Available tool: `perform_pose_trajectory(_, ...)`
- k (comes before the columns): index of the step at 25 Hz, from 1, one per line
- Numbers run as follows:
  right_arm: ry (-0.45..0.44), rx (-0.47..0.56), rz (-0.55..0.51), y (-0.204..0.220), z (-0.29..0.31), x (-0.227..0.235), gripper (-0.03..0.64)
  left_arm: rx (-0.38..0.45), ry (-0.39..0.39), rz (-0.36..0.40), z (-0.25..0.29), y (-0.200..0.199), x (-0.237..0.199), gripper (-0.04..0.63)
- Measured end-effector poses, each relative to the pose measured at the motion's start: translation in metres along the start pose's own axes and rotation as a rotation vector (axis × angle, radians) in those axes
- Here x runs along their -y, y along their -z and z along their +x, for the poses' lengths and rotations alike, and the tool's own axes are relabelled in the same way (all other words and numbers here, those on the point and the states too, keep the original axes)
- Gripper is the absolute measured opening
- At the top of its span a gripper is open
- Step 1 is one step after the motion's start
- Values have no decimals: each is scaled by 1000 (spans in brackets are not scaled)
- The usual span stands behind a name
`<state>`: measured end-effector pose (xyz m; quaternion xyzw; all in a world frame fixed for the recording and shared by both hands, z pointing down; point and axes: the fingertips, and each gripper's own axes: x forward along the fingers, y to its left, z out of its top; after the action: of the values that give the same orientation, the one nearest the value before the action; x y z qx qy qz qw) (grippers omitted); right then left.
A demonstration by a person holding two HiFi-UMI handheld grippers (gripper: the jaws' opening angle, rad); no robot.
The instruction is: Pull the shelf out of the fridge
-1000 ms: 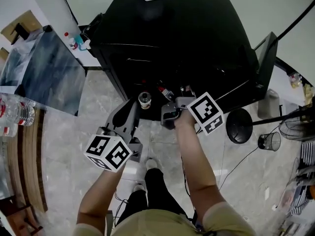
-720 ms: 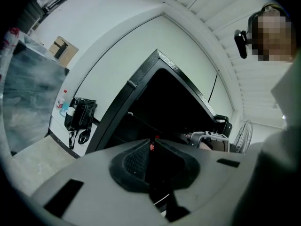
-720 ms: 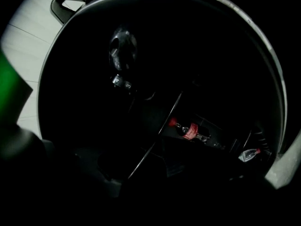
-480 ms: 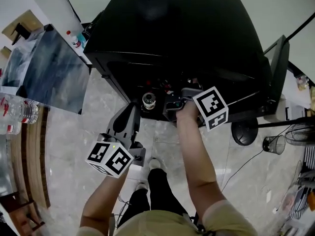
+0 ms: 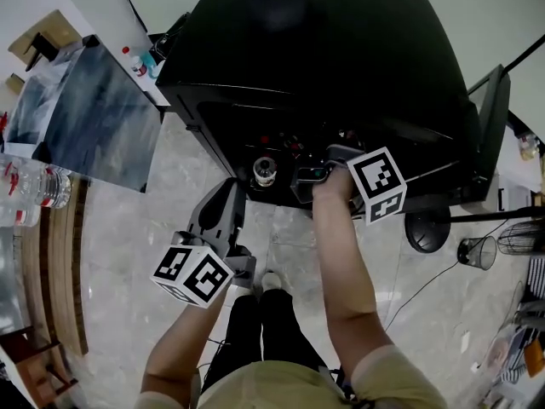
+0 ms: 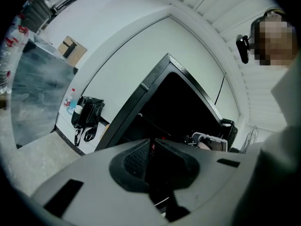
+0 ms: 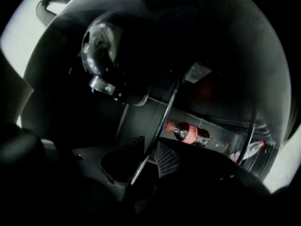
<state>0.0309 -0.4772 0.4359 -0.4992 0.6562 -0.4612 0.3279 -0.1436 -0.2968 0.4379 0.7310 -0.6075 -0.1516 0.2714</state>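
Inside the open black fridge (image 5: 341,49), the glass shelf (image 7: 160,121) shows edge-on, its front rim standing between the jaws of the right gripper (image 7: 149,149), which are closing on it with a slim gap left on one side. A red-labelled bottle (image 7: 188,132) lies farther in. Nearer the person and to the left, the left gripper (image 6: 151,147) hangs outside the fridge, jaws together on nothing.
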Motion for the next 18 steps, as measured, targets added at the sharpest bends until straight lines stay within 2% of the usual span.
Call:
perform_pose_trajectory(4, 10, -11, 46, 1, -1, 2, 69, -5, 18, -46, 2, -2, 3, 17)
perform_pose_trajectory(8, 8, -16, 58, 1, 0, 2, 66, -6, 36, -62, 3, -6, 4, 17)
perform_pose_trajectory(18, 22, -29, 71, 3, -17, 1, 61, -21, 83, -163, 6, -10, 8, 40)
